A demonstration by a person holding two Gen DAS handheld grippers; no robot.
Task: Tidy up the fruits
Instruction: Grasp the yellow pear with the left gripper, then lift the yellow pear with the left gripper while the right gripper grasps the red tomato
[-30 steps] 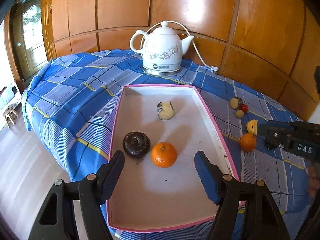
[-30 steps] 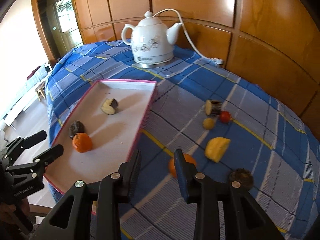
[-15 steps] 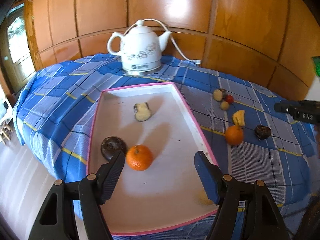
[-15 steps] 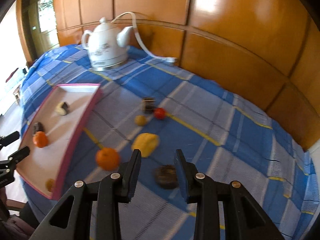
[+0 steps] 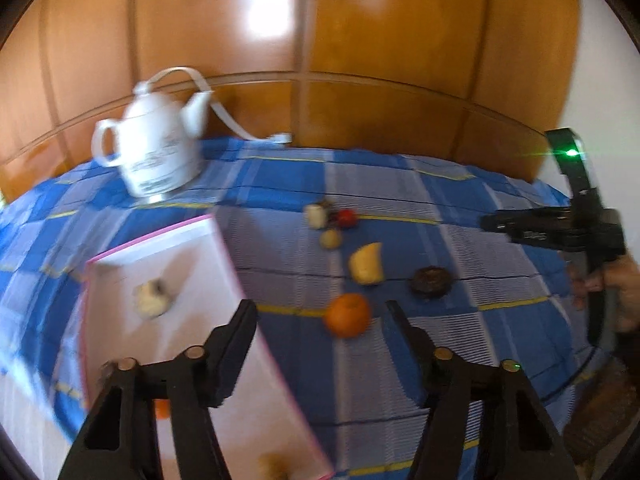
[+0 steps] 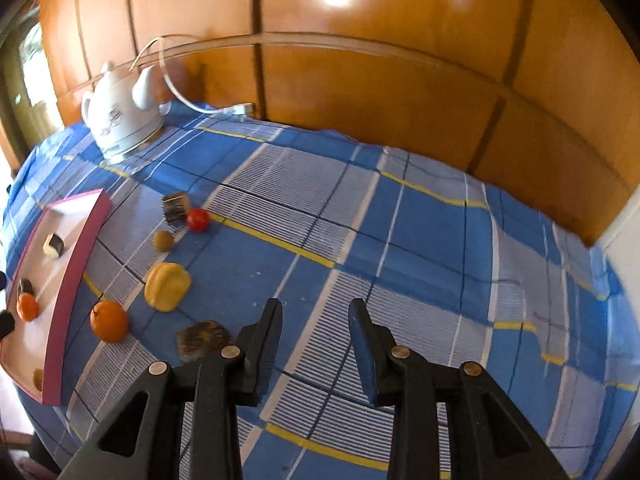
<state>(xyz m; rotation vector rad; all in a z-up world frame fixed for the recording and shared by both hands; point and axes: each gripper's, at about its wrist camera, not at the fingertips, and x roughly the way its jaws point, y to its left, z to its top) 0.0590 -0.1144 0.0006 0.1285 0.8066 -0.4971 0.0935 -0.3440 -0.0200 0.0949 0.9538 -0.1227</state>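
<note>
— Swinging off the white pink-rimmed tray (image 5: 188, 264) now, we're bringing the left gripper (image 5: 320, 320) over the round orange mandarin (image 5: 346, 315) on the blue checked cloth (image 5: 460, 248), jaws closing, nothing gripped yet.

— And our right gripper (image 6: 314, 320)? Sliding past the fruit, it's hanging nearly closed and empty over bare cloth.

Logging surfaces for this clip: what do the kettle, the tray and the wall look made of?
Kettle: likely glazed ceramic, glossy white with a printed pattern. Tray: possibly card or plastic, matte white inside, pink rim; unclear. Wall: varnished wood panels, with an orange sheen and bright glare.
</note>
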